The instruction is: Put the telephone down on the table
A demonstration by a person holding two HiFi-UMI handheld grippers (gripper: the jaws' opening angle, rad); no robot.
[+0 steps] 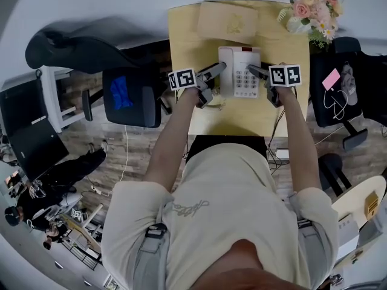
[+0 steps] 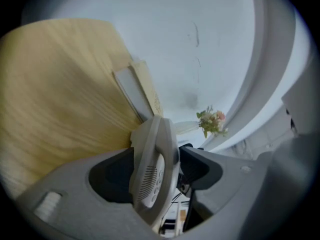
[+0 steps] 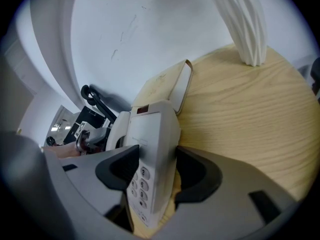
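The left claw [image 1: 221, 68] clenched the handset side of the telephone [image 1: 242, 80], and the right claw [image 1: 253, 70] clenched its keypad side, low over the table [image 1: 205, 116]. A clean set-down needed both claws kept level, letting go only once the base sat flat.

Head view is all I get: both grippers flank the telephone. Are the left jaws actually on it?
Observer: Looks so. In the left gripper view, the left gripper has the telephone's handset side between its jaws, and both pads seem to press it.
Operator: Right one?
Observer: Same. The right gripper has the keypad side between its jaws, with a pad against it on each side.
Operator: What holds the flowers?
Observer: A white ribbed vase, standing on the table apart from the telephone.
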